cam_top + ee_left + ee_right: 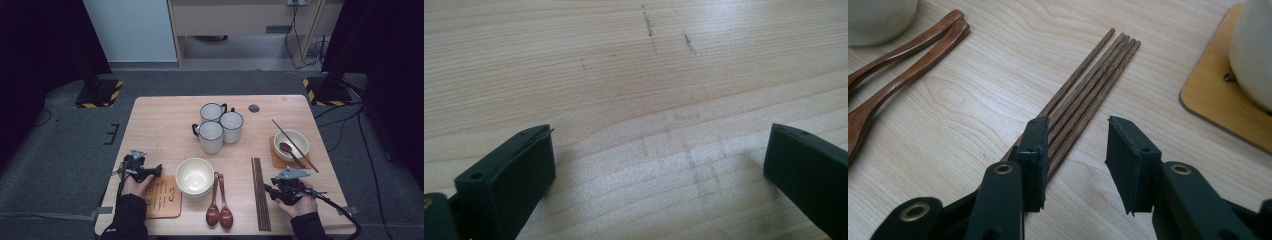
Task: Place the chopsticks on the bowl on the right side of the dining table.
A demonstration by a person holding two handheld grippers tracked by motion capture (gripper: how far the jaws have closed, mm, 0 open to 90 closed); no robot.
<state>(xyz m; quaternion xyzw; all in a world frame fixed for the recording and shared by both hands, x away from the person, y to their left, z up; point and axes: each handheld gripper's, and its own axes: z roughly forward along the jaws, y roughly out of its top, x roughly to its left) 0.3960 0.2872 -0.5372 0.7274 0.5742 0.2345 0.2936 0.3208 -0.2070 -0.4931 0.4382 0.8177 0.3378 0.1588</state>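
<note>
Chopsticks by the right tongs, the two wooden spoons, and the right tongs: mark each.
chopsticks (1093, 85): right gripper view, middle of the bundle's shafts.
wooden spoons (220, 214): high view, between the two bowls' touching edges.
right tongs (1075, 160): right gripper view, midway between the open tips.

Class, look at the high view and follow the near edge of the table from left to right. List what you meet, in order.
left tool → wooden coaster → stacked bowls → two wooden spoons → bundle of chopsticks → right tool
</note>
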